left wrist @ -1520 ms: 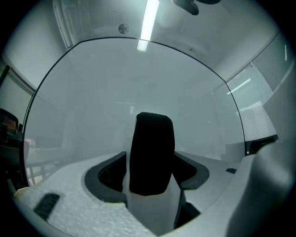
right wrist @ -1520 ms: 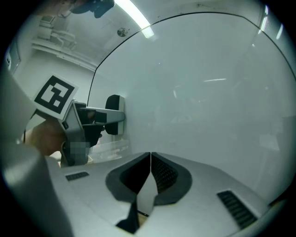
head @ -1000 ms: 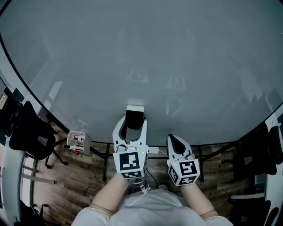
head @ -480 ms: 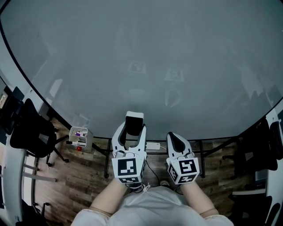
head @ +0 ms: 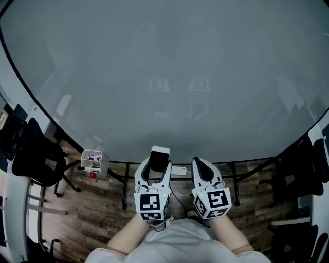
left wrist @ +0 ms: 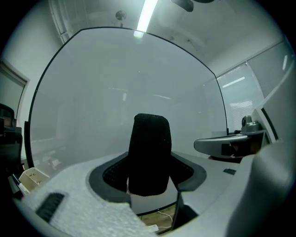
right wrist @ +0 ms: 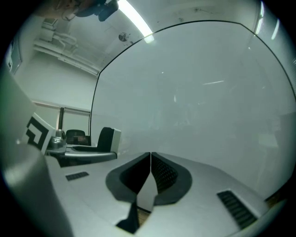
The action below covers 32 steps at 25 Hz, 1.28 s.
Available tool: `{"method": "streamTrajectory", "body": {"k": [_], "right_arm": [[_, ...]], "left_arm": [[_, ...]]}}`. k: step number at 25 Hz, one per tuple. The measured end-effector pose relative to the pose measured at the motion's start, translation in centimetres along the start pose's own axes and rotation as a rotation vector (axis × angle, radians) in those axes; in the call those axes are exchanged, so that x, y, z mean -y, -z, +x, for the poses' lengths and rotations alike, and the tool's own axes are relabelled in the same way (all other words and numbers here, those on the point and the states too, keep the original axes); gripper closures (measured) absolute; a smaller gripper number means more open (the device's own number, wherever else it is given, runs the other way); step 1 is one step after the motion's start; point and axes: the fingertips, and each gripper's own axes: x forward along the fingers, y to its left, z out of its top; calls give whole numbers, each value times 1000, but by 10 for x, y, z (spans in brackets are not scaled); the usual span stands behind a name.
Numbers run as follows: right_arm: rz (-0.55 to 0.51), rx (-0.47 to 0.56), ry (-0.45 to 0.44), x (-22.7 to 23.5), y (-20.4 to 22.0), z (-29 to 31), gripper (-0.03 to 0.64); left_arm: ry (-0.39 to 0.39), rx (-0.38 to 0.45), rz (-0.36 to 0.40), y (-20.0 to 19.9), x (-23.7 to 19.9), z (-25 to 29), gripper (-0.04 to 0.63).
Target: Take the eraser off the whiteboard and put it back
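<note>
Eraser [head: 159, 158]: 1, white back, black felt face, held btwn the jaws of the left gripper [head: 155, 164]. The jaws stand wide and clamp its sides, low in front of the whiteboard [head: 164, 77] near its bottom edge. Whether it touches the board can't be told. Right gripper [head: 201, 163] is just beside it, jaws pressed together, nothing in them.

1 small white box [head: 92, 161] sits left by the board's lower edge w/ sth purple inside; the rest is too small to tell.

Only the head view shows the box, wood floor [head: 97, 215] and black chair [head: 33, 154]. Only the gripper views show the ceiling light strip [left wrist: 147, 14].
</note>
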Motion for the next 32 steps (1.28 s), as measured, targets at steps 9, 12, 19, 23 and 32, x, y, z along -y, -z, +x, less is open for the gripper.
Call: {"method": "streamTrajectory", "body": {"k": [9,12,19,23,32], "right_arm": [[-10,15,-2,1,-5,1,589],[-20,20,-3,2,-6,1,589],[-21,24,6,8,-5,0,589],[-28,24,6,10,-8,2,589],[-45,8,10,20,-9,9,589]], "left_arm": [[0,22,-27,-12,4,4,341],[7,25,-25,-13,7,7,341],[14,3,-31,-9,13,10,341],[8,33,-39,-15,13,15,342],[-21,165,25,-75,10,32,341]]}}
